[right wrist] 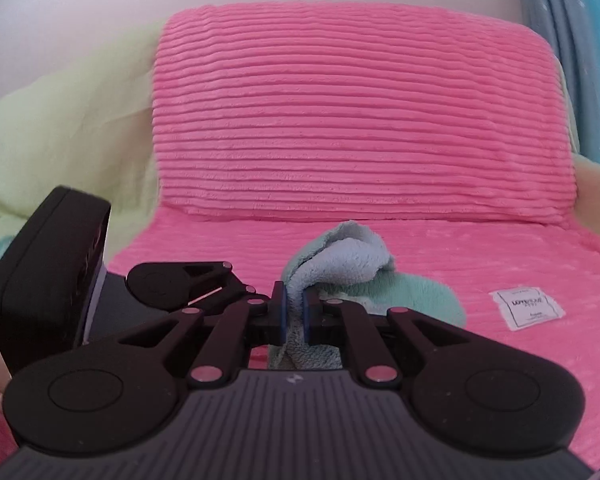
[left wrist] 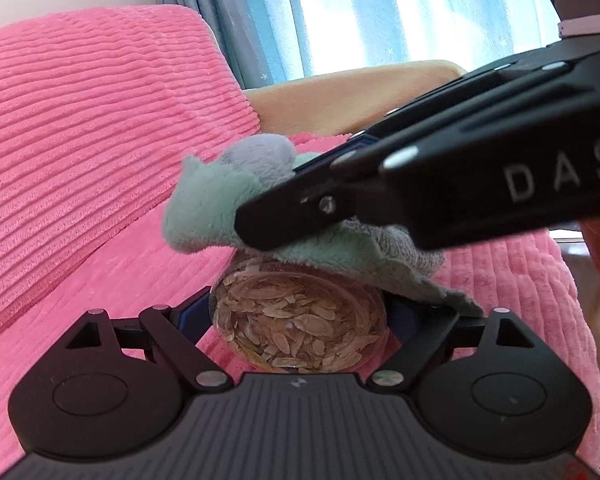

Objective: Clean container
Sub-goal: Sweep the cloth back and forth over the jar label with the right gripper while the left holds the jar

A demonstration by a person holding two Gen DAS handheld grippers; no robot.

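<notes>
The container (left wrist: 298,322), a clear round jar packed with pale dried slices, is sitting between the fingers of the left gripper (left wrist: 298,316), which is closing on its two sides and holding it above the pink ribbed cover (left wrist: 80,128). The right gripper (right wrist: 294,312) is pinching a fold of the cloth (right wrist: 340,260) in a narrow grip; in the left wrist view that cloth (left wrist: 204,208) is lying over the far top of the container, touching it. Judged from its look, the container is behaving as a rigid, smooth, probably slippery body, possibly breakable if it is glass, and fairly light given its dry fill; the sidewall is offering the only sound grip, with the rounded surface tending to roll out of a loose hold. The cloth is soft, plush and limp, so it is needing a firm pinch near a fold. The container's lid and far end are hidden under the cloth and the right gripper, and its material cannot be confirmed. A white label (right wrist: 526,308) is lying on the cover beside the cloth, its print too small to read
</notes>
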